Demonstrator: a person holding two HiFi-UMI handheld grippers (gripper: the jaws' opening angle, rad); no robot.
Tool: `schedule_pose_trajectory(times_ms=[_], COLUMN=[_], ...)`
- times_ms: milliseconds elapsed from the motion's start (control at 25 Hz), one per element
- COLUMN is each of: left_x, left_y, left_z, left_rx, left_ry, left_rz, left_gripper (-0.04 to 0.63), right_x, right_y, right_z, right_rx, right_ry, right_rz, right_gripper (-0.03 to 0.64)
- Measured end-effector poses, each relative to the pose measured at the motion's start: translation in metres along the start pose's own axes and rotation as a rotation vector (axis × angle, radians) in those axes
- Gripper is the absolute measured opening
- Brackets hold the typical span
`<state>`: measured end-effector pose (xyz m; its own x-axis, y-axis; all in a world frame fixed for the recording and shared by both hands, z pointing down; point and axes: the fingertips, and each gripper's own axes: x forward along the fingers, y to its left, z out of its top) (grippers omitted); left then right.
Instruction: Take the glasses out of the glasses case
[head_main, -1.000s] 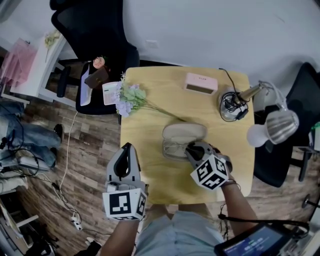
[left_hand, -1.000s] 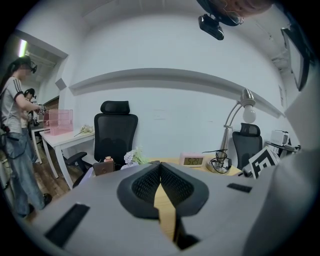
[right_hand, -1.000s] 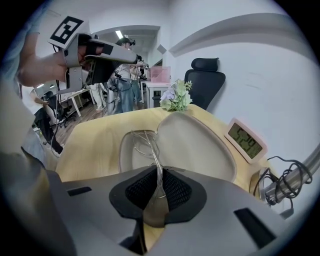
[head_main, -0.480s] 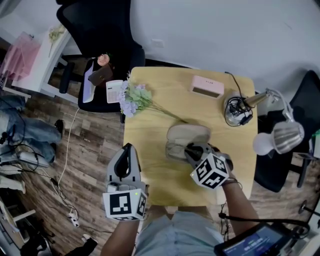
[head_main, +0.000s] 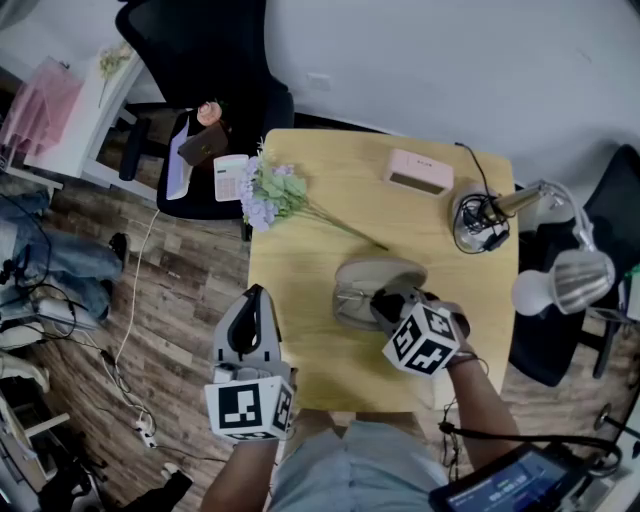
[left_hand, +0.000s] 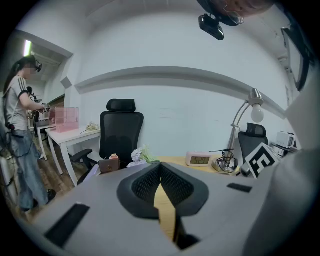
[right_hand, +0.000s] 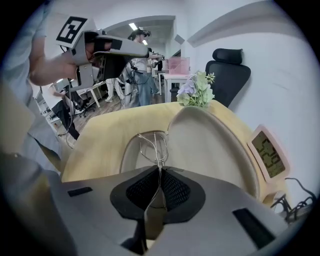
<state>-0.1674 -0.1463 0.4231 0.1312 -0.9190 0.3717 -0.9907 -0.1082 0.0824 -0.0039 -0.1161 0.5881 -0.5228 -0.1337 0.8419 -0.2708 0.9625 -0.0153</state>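
Observation:
An open beige glasses case (head_main: 388, 272) lies in the middle of the wooden table (head_main: 300, 260), lid up toward the far side. Thin wire-rimmed glasses (right_hand: 152, 142) rest in its tray. My right gripper (head_main: 385, 303) dips steeply into the case from the near side. Its jaws have just been closing, and the pads now pinch the glasses' wire frame (right_hand: 159, 172). My left gripper (head_main: 253, 312) hangs shut and empty off the table's left front edge, over the floor, well away from the case. Its pads (left_hand: 160, 170) meet at the tips.
Purple artificial flowers (head_main: 270, 195) lie at the far left of the table. A pink clock (head_main: 420, 172) sits at the back, and a desk lamp (head_main: 560, 278) with coiled cable (head_main: 478, 218) at the right. A black chair (head_main: 200, 60) stands beyond the table. A person (left_hand: 20, 130) stands far left.
The right gripper has tipped a little over the case and its jaws have come together on the glasses' frame. The left gripper has kept still.

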Motion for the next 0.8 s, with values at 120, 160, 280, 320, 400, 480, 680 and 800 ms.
schedule_pose_trajectory(times_ms=[120,160,280,320,400,480,680,800], left_x=[-0.001,-0.001,-0.002,-0.002,-0.001,0.000,-0.002,-0.002], left_y=[-0.001,-0.001,-0.004,-0.005,-0.007,-0.008,-0.009,-0.011], left_z=[0.001,0.001,0.001,0.002,0.004,0.006,0.008,0.012], left_rx=[0.002,0.003,0.006,0.007,0.009,0.012,0.017,0.023], left_ry=[-0.001,-0.002,-0.005,-0.007,-0.011,-0.015,-0.019,-0.026], left_rz=[0.002,0.002,0.001,0.000,-0.003,-0.006,-0.013,-0.018], left_gripper=[0.006,0.006,0.006,0.006,0.006,0.006,0.006,0.006], right_x=[-0.001,-0.001,-0.001,-0.002,-0.004,-0.007,-0.014,-0.019], right_y=[0.001,0.002,0.003,0.003,0.002,-0.001,-0.010,-0.015], right_z=[0.001,0.001,0.001,0.001,0.003,0.006,0.013,0.016], right_rx=[-0.040,-0.042,-0.037,-0.036,-0.035,-0.032,-0.027,-0.020], right_ry=[-0.003,-0.007,-0.021,-0.025,-0.035,-0.049,-0.077,-0.094], right_rz=[-0.023,-0.026,-0.028,-0.030,-0.038,-0.057,-0.107,-0.141], right_gripper=[0.031,0.029,0.025,0.025,0.025,0.023,0.024,0.023])
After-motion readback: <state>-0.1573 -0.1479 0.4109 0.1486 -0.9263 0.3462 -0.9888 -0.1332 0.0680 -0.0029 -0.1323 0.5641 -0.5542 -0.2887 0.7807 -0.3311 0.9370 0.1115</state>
